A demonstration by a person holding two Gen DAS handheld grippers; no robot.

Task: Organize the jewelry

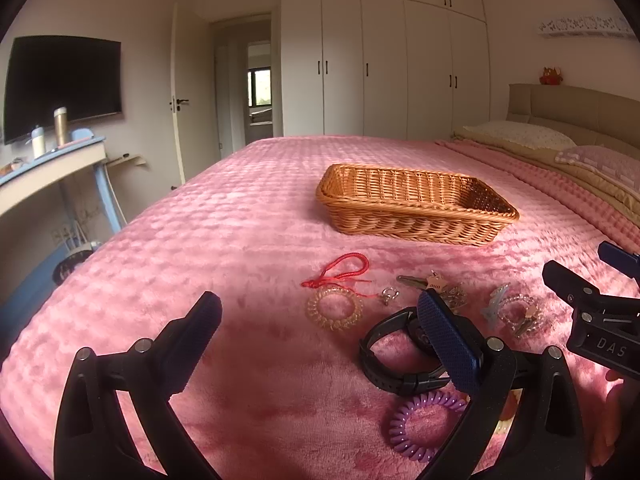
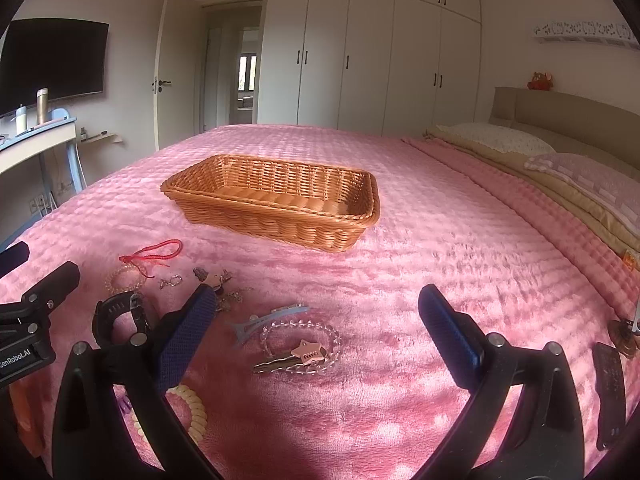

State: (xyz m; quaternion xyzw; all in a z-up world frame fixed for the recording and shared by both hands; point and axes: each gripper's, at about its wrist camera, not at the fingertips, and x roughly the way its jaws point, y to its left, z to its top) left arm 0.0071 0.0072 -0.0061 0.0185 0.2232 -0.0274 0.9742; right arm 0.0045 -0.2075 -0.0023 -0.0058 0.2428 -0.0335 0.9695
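A wicker basket (image 1: 416, 216) sits on the pink bedspread, also in the right wrist view (image 2: 280, 220). In front of it lie a red cord (image 1: 344, 270), a clear coil hair tie (image 1: 335, 308), a black watch (image 1: 394, 354), a purple coil tie (image 1: 420, 426), keys (image 1: 432, 284), a blue hair clip (image 2: 266, 322) and a clear bead bracelet with a key (image 2: 304, 346). A cream coil tie (image 2: 192, 410) lies near the right gripper's left finger. My left gripper (image 1: 320, 340) is open and empty above the coil tie and watch. My right gripper (image 2: 316, 336) is open and empty over the bracelet.
A desk (image 1: 48, 172) with bottles and a TV stands at the left. Pillows (image 1: 520, 134) and the headboard are at the right. A dark phone-like object (image 2: 610, 394) lies at the bed's right edge. Wardrobes line the far wall.
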